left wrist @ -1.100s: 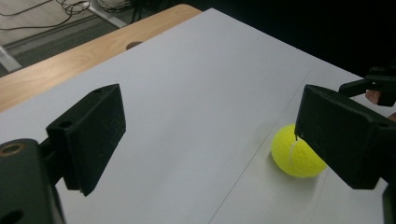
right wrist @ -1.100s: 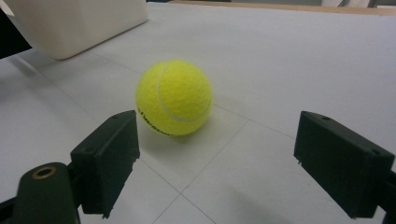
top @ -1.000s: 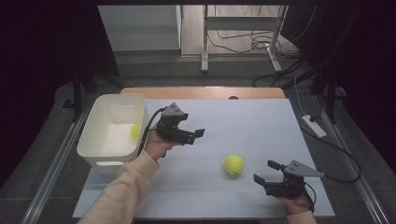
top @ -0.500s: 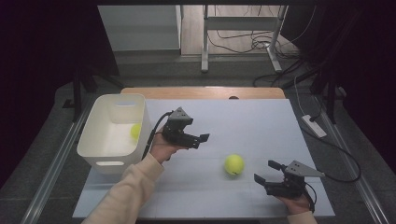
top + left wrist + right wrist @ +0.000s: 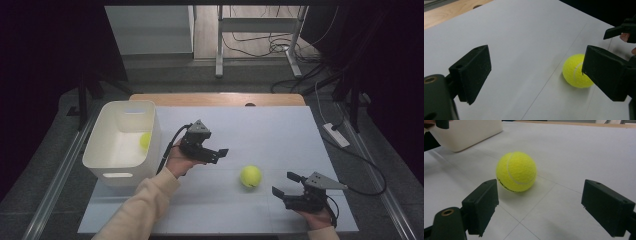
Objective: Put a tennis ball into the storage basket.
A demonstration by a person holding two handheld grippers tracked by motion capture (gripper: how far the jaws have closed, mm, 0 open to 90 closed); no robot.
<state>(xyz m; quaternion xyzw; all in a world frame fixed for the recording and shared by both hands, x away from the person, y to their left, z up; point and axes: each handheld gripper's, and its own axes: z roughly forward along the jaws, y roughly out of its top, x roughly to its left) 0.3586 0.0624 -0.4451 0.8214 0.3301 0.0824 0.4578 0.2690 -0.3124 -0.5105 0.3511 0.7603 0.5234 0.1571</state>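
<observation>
A yellow tennis ball [image 5: 250, 176] lies on the white table cover, between my two grippers. My left gripper [image 5: 220, 154] hovers just left of and behind it, open and empty. In the left gripper view the ball [image 5: 575, 71] sits ahead near the right jaw, outside the gap of the left gripper [image 5: 536, 58]. My right gripper [image 5: 284, 183] rests near the front right, open, pointing at the ball. In the right gripper view the ball [image 5: 516, 171] lies a short way beyond the wide jaws of the right gripper [image 5: 541, 195]. A second yellow ball [image 5: 145, 140] sits inside the white bin [image 5: 107, 160].
The white plastic bin stands at the table's left side, its corner [image 5: 466, 132] showing in the right gripper view. A wooden table edge [image 5: 215, 99] runs along the back. A power strip [image 5: 336, 135] and cables lie on the floor at the right.
My left gripper has moved right and downward, away from the bin and closer to the ball on the table. The right gripper and the ball have stayed put.
</observation>
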